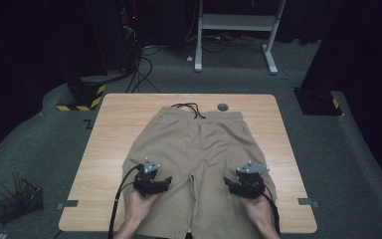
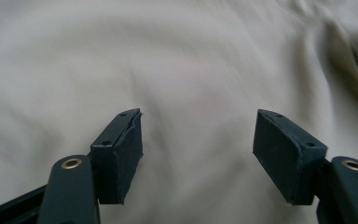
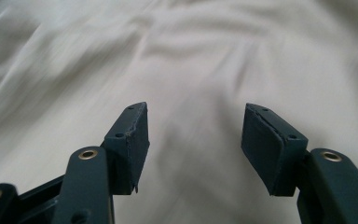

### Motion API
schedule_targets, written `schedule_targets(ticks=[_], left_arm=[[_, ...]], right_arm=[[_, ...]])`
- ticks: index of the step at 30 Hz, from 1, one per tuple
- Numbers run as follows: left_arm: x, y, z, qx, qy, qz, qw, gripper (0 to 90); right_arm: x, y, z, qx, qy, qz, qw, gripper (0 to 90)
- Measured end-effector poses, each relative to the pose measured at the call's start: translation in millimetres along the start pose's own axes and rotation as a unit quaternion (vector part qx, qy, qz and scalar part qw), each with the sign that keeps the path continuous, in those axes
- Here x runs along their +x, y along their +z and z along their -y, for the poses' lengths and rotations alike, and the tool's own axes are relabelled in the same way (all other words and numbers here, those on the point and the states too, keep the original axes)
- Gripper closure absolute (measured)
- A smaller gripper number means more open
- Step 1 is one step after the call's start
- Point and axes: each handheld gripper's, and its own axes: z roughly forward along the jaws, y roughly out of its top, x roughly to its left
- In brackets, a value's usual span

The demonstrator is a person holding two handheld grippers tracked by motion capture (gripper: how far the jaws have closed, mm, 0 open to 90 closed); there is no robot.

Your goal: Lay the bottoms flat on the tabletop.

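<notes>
A pair of khaki shorts lies flat on the wooden table, waistband at the far side, with a black drawstring on top. The leg ends hang over the near edge. My left gripper hovers over the shorts' left leg, held by a hand. In the left gripper view it is open, with only pale cloth beneath the jaws. My right gripper is over the right leg. In its own view it stands open above wrinkled fabric, with nothing between the pads.
A small grey round disc sits on the table by the waistband. On the floor, a wire basket stands at the near left. A yellow-and-black striped base and a white desk frame lie beyond the table.
</notes>
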Motion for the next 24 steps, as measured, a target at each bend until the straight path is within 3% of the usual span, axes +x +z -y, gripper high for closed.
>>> schedule_targets(ticks=[2, 3, 5, 7, 9, 12, 17, 24], left_arm=[[-1.8, -1.1, 2.2, -0.004, 0.000, -0.002, 1.0000, 31.4], [-3.6, -1.0, 1.7, -0.002, -0.007, 0.000, 1.0000, 31.3], [-4.6, 2.7, 1.0, -0.009, 0.006, -0.009, 0.9999, 31.1], [-5.1, 5.2, 0.4, -0.012, 0.016, -0.018, 0.9996, 31.1], [-5.6, 10.2, -2.9, -0.012, 0.031, -0.033, 0.9989, 30.8], [1.9, 21.2, -12.7, -0.020, 0.019, -0.041, 0.9988, 31.4], [9.4, 34.3, -26.8, -0.019, 0.017, -0.045, 0.9987, 31.3], [28.0, 57.9, -56.3, -0.004, 0.011, -0.048, 0.9988, 31.2]], right_arm=[[3.0, 0.0, 5.7, 0.008, 0.003, 0.000, 1.0000, 41.5], [5.6, 7.5, 13.9, 0.030, 0.000, 0.010, 0.9995, 41.0], [5.4, 10.7, 16.0, 0.014, -0.014, 0.024, 0.9995, 43.3], [2.8, 13.2, 14.8, 0.009, -0.018, 0.023, 0.9995, 43.4], [-6.3, 22.0, 9.2, -0.004, -0.019, 0.022, 0.9996, 43.4], [-13.2, 30.2, 2.0, -0.008, -0.021, 0.019, 0.9996, 43.4], [-23.7, 42.2, -10.3, -0.008, -0.020, 0.019, 0.9996, 43.5], [-39.6, 65.4, -33.3, -0.010, -0.012, 0.029, 0.9995, 43.5]])
